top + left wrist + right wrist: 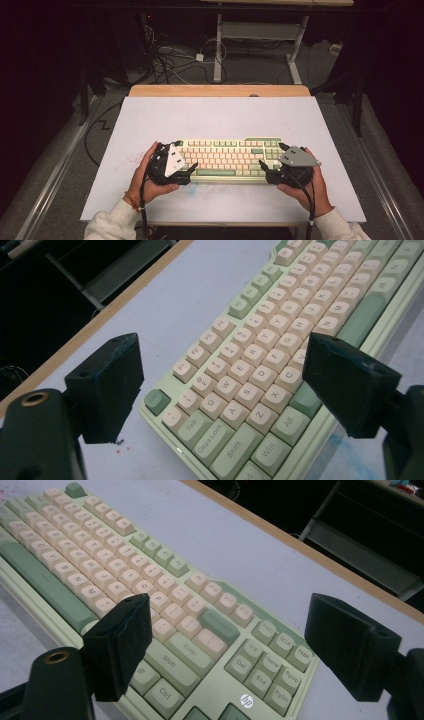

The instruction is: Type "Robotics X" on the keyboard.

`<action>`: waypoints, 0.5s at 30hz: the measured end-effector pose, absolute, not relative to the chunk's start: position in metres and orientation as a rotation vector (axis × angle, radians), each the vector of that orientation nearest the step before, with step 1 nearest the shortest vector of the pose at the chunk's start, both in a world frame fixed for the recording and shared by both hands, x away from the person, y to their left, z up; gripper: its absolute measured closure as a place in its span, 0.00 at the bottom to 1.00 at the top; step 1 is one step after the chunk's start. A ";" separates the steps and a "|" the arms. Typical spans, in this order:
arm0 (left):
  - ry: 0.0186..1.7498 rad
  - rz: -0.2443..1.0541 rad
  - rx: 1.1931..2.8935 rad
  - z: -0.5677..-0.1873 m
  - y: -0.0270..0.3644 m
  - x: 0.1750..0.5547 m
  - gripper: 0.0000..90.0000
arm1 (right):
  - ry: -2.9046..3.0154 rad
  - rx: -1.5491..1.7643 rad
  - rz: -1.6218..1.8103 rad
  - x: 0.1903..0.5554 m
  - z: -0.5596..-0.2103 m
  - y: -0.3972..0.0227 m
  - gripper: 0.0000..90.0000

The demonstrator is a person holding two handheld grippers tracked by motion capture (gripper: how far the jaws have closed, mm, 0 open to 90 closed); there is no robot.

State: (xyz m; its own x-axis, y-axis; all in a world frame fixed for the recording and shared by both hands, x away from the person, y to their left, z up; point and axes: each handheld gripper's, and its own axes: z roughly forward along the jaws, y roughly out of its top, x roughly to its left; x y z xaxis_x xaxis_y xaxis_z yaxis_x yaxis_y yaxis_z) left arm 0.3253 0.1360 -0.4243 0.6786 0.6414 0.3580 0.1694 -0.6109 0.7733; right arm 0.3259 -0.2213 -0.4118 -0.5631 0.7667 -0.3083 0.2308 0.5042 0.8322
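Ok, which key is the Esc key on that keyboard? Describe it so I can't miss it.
Start from the pale grey table top and find the green and cream keyboard near the person's edge, between the two tools. Go to its far corner on the left tool's side. The Esc key sits alone there, dark green, while the function keys beside it are cream.

The keyboard [227, 159] lies on the table [220, 112], near its front edge. The left gripper [186, 171] flanks its left end, the right gripper [267, 170] its right end.
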 end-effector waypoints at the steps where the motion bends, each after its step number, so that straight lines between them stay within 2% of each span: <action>1: 0.623 0.821 2.153 -0.424 0.137 0.325 0.17 | 2.062 0.813 1.000 0.325 -0.412 -0.222 0.21; 15: 0.614 0.821 2.168 -0.430 0.145 0.320 0.17 | 2.051 0.804 0.949 0.317 -0.414 -0.231 0.22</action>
